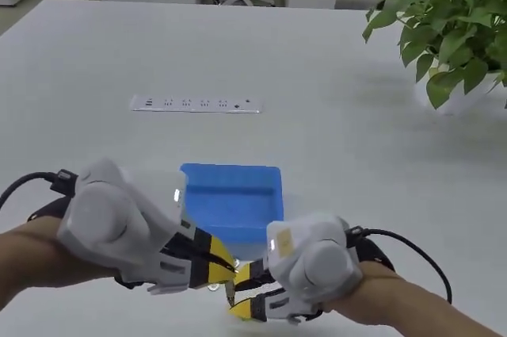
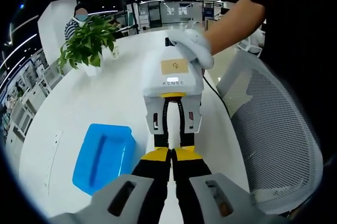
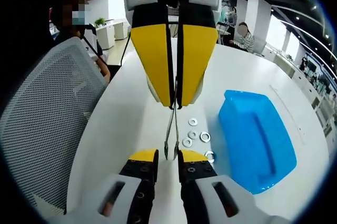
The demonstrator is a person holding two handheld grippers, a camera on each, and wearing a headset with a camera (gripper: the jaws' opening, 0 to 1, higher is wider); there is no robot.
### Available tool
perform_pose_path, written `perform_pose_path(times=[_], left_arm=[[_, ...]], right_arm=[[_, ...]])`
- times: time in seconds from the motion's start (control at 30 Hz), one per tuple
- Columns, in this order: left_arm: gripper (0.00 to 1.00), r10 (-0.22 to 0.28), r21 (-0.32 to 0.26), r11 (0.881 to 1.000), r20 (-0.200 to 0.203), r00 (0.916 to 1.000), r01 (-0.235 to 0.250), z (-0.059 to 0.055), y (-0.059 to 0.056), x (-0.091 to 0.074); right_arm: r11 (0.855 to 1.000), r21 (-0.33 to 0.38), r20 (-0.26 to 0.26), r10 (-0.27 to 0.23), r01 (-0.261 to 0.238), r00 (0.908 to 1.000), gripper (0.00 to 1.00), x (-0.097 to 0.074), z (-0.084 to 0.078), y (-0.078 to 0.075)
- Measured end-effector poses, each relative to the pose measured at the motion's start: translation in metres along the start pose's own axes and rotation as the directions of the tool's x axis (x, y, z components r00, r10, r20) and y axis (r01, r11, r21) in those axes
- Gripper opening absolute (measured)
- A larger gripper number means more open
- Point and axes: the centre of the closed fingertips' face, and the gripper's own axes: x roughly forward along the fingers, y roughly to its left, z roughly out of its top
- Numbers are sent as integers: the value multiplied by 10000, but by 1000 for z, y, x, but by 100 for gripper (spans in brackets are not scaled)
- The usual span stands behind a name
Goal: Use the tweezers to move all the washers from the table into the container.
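Steel tweezers (image 3: 171, 129) sit clenched in the left tool (image 3: 176, 105); their other end lies between the near-closed jaws of the right tool (image 3: 168, 154), whose grip I cannot tell. Washers (image 3: 194, 134) lie on the desk (image 3: 131, 124) beside the blue container (image 3: 258, 139).

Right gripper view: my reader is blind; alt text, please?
Tweezers bridge two facing grippers: clamped in the left gripper's shut yellow jaws above, other end between the right gripper's jaws below. Washers lie on the white table beside a blue container.
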Motion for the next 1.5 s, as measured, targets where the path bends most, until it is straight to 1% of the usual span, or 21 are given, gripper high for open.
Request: perform_pose_path(times=[0.17, 0.23, 0.6, 0.77, 1.1, 1.3, 1.43, 1.5], left_arm=[[5, 155, 67, 9999, 41, 9999, -155, 0, 5, -5], [5, 189, 82, 9998, 40, 9998, -189, 0, 7, -6], [5, 154, 290, 9995, -16, 9999, -153, 0, 16, -7], [5, 118, 316, 9994, -64, 9999, -116, -1, 20, -5], [5, 31, 349, 9994, 46, 10000, -33, 3, 26, -1], [5, -64, 326, 9994, -1, 10000, 64, 1, 28, 4], [5, -88, 336, 9994, 38, 10000, 87, 1, 29, 6], [5, -106, 307, 9995, 68, 9999, 104, 1, 29, 6]], right_arm=[[9992, 116, -143, -377, 379, 9992, 23, -4, -6, -6], [9988, 153, -161, -453, 455, 9988, 25, -5, -8, -8], [9958, 288, -81, -863, 865, 9962, 27, -12, -9, -18], [9955, 336, -111, -886, 889, 9960, 27, -12, -12, -19], [9951, 424, -156, -886, 892, 9959, 26, -13, -16, -17], [9941, 504, -140, -958, 964, 9953, 26, -15, -17, -19], [9936, 530, -140, -994, 1000, 9949, 26, -16, -18, -20], [9924, 652, -33, -1047, 1047, 9945, 26, -16, -16, -21]])
